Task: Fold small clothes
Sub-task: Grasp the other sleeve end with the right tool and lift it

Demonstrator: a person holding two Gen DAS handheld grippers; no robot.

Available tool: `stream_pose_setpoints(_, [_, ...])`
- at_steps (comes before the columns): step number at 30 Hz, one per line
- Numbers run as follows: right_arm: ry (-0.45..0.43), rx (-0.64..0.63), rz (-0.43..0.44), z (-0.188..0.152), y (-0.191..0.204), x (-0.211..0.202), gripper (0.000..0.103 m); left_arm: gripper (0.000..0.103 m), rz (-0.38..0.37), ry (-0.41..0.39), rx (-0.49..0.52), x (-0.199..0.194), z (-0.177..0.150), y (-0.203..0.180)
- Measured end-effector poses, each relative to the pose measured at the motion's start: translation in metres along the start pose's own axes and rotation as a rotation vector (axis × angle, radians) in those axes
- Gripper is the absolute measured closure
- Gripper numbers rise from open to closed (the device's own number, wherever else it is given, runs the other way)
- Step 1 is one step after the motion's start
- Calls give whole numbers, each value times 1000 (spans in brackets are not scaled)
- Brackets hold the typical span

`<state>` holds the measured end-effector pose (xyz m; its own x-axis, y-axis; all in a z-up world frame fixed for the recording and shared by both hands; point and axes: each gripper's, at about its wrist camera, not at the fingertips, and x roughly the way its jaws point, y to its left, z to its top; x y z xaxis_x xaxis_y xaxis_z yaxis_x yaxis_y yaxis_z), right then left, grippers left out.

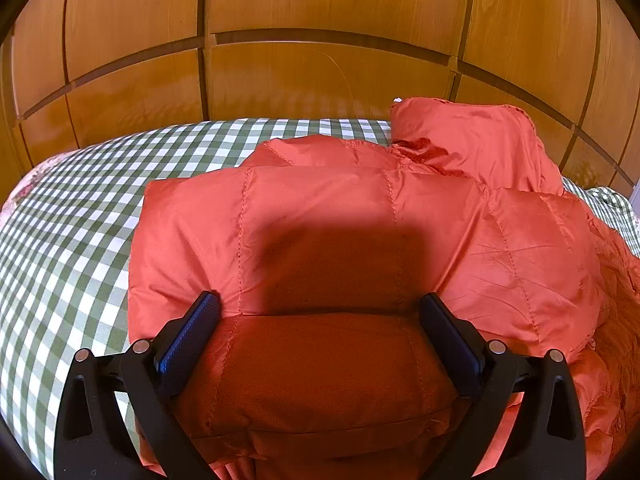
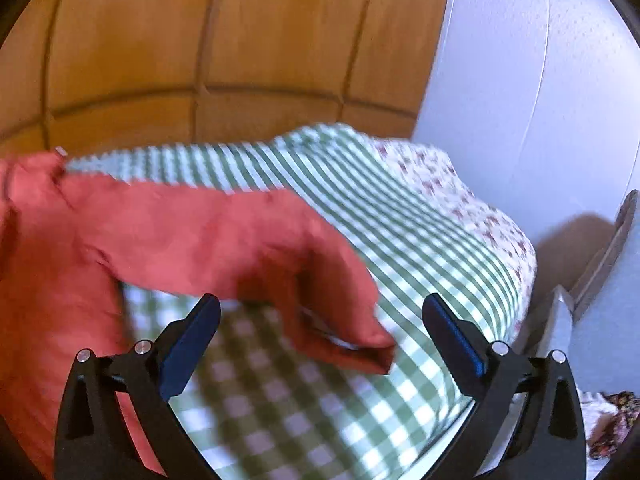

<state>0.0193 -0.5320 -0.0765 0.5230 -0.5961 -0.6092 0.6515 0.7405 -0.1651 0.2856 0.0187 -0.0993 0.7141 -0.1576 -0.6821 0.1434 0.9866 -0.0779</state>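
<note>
Both wrist cams angled down, close over jacket (image 1: 360, 232) on bed (image 1: 80, 216)

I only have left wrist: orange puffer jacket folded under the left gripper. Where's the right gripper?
Observer: Right gripper is open, nothing between its fingers. It hangs over the green checked sheet.
Operator: Is a sleeve still loose on that side?
Observer: Yes. One jacket sleeve lies stretched out across the sheet, its cuff ahead of the open jaws. The picture is blurred.
Operator: What's past the bed there?
Observer: A white wall, and a floral mattress edge under the sheet.
</note>
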Motion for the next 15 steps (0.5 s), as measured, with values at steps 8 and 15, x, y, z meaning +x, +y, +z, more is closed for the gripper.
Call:
stream_pose_setpoints(8, [119, 63, 126, 12, -6, 28, 81, 4, -5, -2, -7, 0, -1, 0])
stream_pose_setpoints(15, [82, 87, 392, 54, 39, -19, 87, 4, -10, -3, -17, 0, -1, 0])
